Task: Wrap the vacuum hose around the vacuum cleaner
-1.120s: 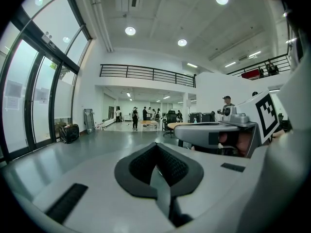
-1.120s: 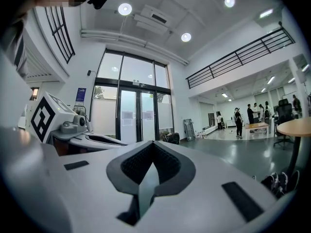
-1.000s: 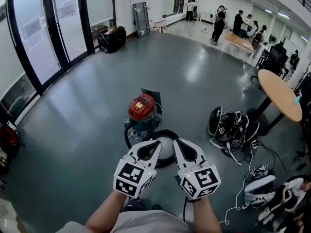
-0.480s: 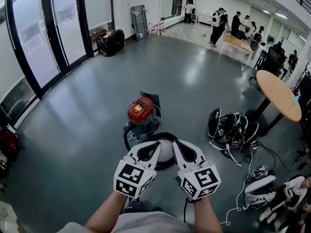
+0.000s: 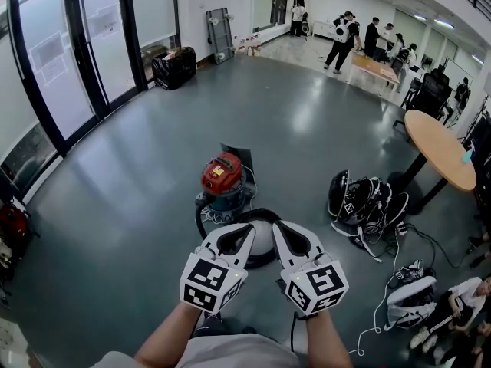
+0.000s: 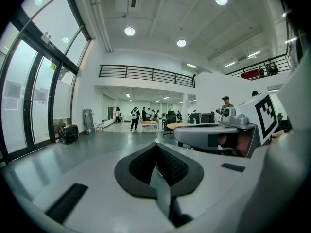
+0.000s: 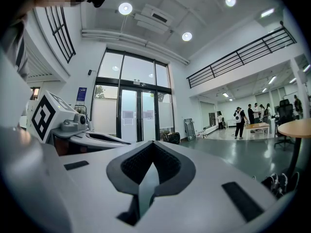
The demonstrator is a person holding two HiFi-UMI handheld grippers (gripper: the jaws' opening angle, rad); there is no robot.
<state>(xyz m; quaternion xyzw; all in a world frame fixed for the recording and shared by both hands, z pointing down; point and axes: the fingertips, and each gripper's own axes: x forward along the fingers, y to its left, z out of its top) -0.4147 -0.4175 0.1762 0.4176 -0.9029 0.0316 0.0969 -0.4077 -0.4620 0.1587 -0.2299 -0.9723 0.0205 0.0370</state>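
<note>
From the head view, a squat canister vacuum cleaner with a red top point(image 5: 223, 173) stands upright on the grey floor, its long axis vertical, near the middle of the room. Its ribbed black hose point(image 5: 261, 212) lies curled in a loop on the near side of the canister, running left to right across the floor. The white left gripper point(image 5: 245, 231) and white right gripper point(image 5: 281, 230) are held side by side above that loop, tips pointing away towards the cleaner. To the right sit a heap of black bags point(image 5: 360, 198) and a round wooden table point(image 5: 440, 149).

Only this view shows the vacuum cleaner and hose; both gripper views look level across the room.

In the left gripper view, the left gripper point(image 6: 156, 168) has its black pads pressed together on nothing. The right gripper point(image 6: 214, 134) sits to its right, and people point(image 6: 133, 118) stand far off.

In the right gripper view, the right gripper point(image 7: 151, 171) is likewise closed and empty. Tall glass doors point(image 7: 131, 116) rise ahead.
</note>
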